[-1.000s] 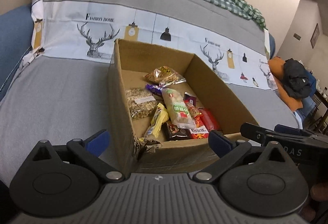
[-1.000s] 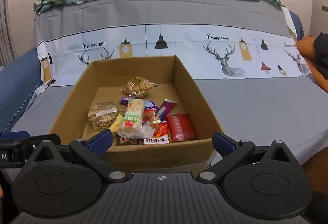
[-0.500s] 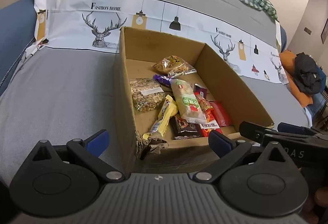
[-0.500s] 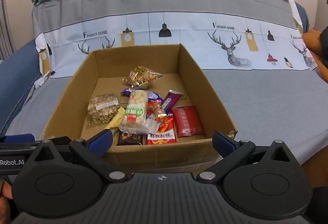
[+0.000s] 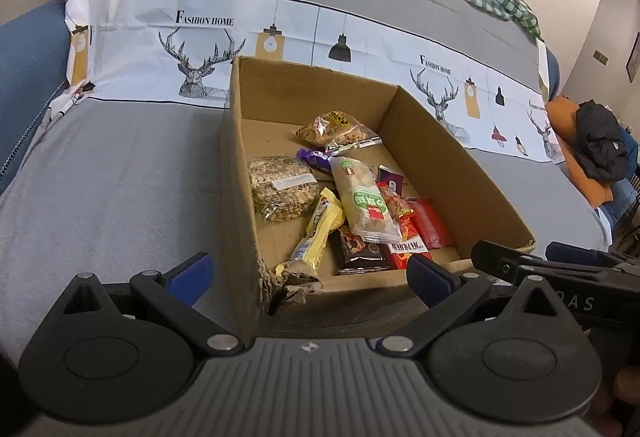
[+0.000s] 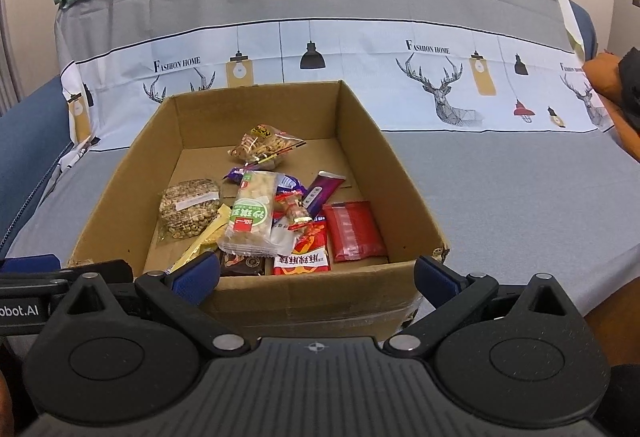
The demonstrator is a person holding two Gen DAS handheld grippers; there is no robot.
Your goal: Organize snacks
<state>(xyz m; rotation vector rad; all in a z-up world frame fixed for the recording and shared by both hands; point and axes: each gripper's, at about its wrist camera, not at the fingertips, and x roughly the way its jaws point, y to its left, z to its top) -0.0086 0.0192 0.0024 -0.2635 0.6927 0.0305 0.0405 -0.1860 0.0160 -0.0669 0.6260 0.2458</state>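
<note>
Our left claw (image 5: 308, 273) and right claw (image 6: 316, 273) both stand wide open and hold nothing, just before the near wall of the one cardboard box (image 6: 400, 173). Ahead of the claws, inside it, lie about ten snacks. The green-label cracker pack (image 6: 252, 213) and the yellow bar (image 5: 320, 229) lie lengthwise, pointing away from us.

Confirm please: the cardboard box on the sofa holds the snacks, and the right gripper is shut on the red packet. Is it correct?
Not quite. The right gripper is open and holds nothing; the right wrist view shows the red packet lying in the cardboard box on the sofa.
</note>
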